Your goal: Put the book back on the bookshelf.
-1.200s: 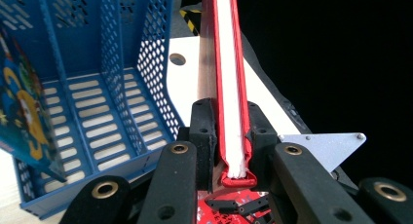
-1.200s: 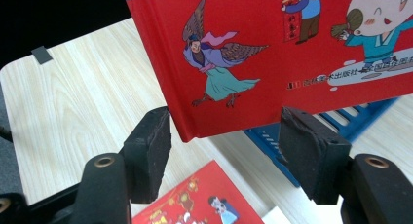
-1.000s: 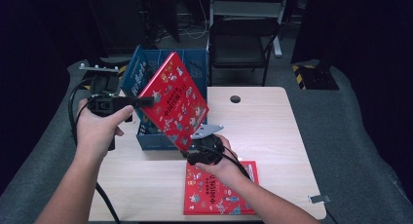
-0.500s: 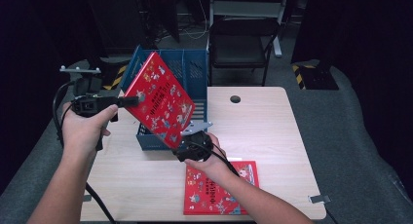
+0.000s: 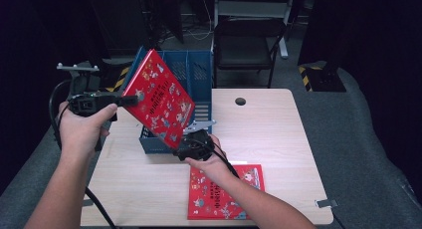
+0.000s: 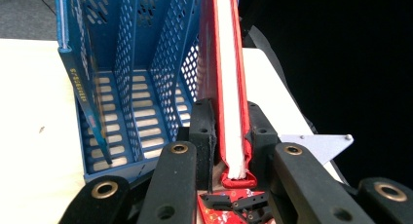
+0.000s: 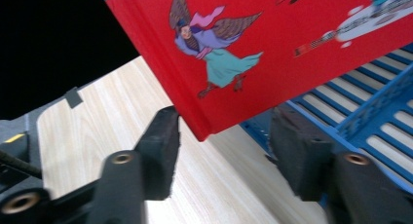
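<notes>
A red picture book (image 5: 161, 102) hangs tilted in the air over the front left of a blue slotted file rack (image 5: 201, 77). My left gripper (image 5: 132, 97) is shut on the book's upper left edge; in the left gripper view the book's page edge (image 6: 233, 112) is pinched between the pads. My right gripper (image 5: 181, 148) sits at the book's lowest corner. Its jaws stand open, with that corner (image 7: 204, 129) hanging between them and touching neither pad. A second red book (image 5: 224, 191) lies flat on the table near the front edge.
The light wooden table (image 5: 268, 134) has a round cable hole (image 5: 240, 101) behind the middle. The rack's dividers (image 6: 131, 78) stand upright with open slots between them. A black chair (image 5: 246, 45) stands beyond the table, and dark cloth surrounds it.
The held book and my left gripper have moved left and a little up, toward the rack's left side. My right gripper followed leftward, staying at the book's lower corner.
</notes>
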